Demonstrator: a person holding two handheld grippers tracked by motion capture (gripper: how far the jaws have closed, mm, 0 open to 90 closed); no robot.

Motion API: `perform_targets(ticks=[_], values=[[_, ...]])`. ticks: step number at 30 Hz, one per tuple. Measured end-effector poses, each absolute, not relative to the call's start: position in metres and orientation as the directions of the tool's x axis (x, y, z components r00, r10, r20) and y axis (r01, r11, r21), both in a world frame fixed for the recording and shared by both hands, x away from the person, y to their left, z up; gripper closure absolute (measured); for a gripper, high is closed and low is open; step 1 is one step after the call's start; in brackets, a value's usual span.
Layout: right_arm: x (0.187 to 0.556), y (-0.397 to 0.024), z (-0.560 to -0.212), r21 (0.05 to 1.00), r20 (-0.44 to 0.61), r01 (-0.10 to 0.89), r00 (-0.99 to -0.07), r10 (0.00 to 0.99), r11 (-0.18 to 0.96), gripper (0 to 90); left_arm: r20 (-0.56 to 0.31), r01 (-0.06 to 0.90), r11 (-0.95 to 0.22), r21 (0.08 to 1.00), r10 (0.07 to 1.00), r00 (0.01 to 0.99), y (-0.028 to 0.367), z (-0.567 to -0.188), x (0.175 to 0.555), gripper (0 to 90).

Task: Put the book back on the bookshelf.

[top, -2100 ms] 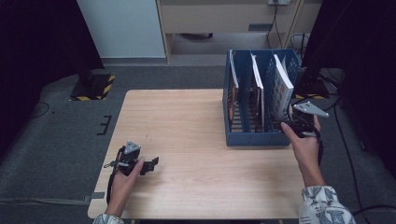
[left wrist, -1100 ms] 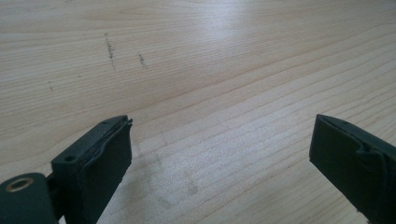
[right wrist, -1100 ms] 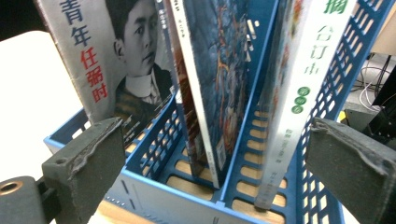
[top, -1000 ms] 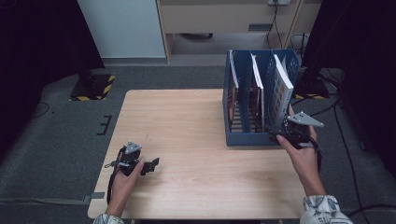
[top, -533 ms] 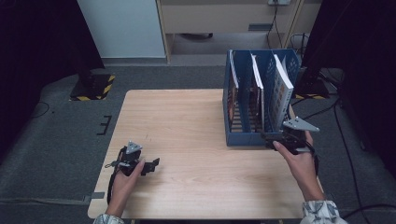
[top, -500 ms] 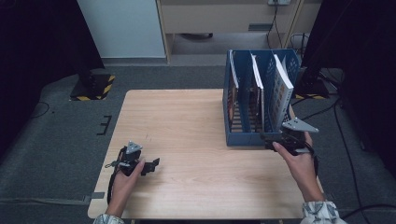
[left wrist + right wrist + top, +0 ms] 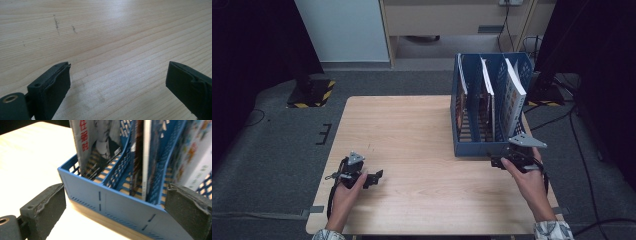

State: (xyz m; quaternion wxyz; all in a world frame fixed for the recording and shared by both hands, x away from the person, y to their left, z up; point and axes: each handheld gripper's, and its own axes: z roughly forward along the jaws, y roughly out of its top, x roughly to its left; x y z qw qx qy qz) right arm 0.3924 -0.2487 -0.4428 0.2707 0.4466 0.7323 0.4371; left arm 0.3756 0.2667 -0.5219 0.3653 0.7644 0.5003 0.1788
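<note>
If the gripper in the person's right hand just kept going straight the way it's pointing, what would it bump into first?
Most likely the low front wall of the blue file rack: the right gripper has open jaws that frame it. The magazines stand behind that wall. How wide the gap is cannot be told.

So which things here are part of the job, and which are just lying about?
In the job:
- blue file rack
- books standing in it
- right gripper, open, at the rack's front
- left gripper, open, over bare table

Lying about:
- cables on the floor
- yellow-black striped base
</note>
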Motion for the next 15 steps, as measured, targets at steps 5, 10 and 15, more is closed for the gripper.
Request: perform_targets(ticks=[5,10,15], values=[[0.389,-0.243,-0.447,0.878,-0.006,0.419,-0.475,0.880,0.232,4.0,-0.090,0.634,-0.234,0.737,0.896,0.435,0.267,-0.522,0.376,5.0],[0.386,-0.239,-0.448,0.874,-0.005,0.422,-0.487,0.874,0.240,4.0,-0.089,0.635,-0.237,0.736,0.895,0.437,0.266,-0.522,0.376,5.0],[0.383,-0.235,-0.448,0.873,-0.002,0.422,-0.501,0.865,0.246,4.1,-0.087,0.634,-0.239,0.735,0.895,0.438,0.266,-0.522,0.376,5.0]])
